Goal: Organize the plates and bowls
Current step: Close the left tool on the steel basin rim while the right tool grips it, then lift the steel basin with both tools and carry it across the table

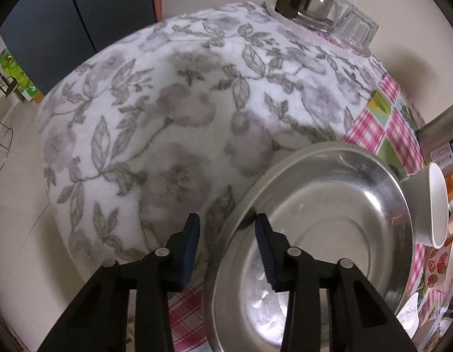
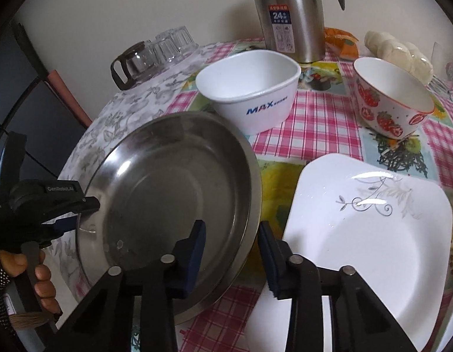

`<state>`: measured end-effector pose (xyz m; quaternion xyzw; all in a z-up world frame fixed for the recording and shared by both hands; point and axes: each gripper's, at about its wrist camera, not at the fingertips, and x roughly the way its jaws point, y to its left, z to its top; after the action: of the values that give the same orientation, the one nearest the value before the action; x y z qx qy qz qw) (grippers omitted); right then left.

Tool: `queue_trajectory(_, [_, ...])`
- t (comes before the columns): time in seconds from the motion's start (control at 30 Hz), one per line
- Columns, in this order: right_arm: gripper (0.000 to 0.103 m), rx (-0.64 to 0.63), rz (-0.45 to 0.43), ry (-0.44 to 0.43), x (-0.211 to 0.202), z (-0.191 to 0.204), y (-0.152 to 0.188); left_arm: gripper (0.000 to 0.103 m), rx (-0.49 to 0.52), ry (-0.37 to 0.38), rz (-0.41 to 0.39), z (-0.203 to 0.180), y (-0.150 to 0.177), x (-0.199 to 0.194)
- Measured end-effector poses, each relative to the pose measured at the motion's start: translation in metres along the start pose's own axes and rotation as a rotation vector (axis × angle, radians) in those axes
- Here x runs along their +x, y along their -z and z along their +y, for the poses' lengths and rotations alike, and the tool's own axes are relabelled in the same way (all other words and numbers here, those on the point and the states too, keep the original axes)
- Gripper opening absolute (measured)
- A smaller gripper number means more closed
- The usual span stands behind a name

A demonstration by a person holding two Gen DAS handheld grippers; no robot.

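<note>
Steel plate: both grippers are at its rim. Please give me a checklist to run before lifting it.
1. Left gripper straddles the steel plate rim: ok.
2. Right gripper straddles another part of the rim: ok.
3. Pads press the rim: not ok, gaps show at both grippers.
4. White bowl clear of the steel plate: cannot tell, the far rim overlaps it.
5. Square plate apart from the steel plate: ok.

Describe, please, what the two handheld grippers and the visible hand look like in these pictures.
Both the left gripper and the right gripper have black plastic linkage arms with round silver pivot pins and ribbed dark-blue pads. In the right wrist view, the left gripper's black body carries small white lettering; the hand gripping its handle shows no glove.
</note>
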<state>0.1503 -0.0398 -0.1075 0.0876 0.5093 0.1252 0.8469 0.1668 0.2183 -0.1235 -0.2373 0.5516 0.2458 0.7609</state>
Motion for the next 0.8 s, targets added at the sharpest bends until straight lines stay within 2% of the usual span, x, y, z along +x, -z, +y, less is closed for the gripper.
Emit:
queue_trajectory(0.13, [0.029, -0.001, 0.001, -0.007, 0.006, 0.0, 0.002, 0.035, -0.008, 0.022, 0.008, -0.001, 0.0, 0.005])
queue_trajectory(0.2, [0.021, 0.015, 0.017, -0.019, 0.01, -0.003, 0.003, 0.035, -0.006, 0.022, 0.003, -0.001, 0.001, 0.006])
queue_trajectory(0.27, [0.02, 0.025, 0.019, -0.015, 0.013, -0.005, 0.004, 0.035, -0.005, 0.023, -0.005, -0.002, 0.001, 0.006])
queue_trajectory(0.5, [0.018, -0.025, 0.007, 0.011, 0.008, 0.004, 0.003, 0.032, 0.009, 0.004, -0.037, 0.0, 0.001, -0.002])
queue_trajectory(0.8, [0.019, -0.063, -0.027, -0.003, -0.006, 0.018, -0.001, 0.032, 0.001, 0.008, -0.049, 0.007, 0.003, -0.01])
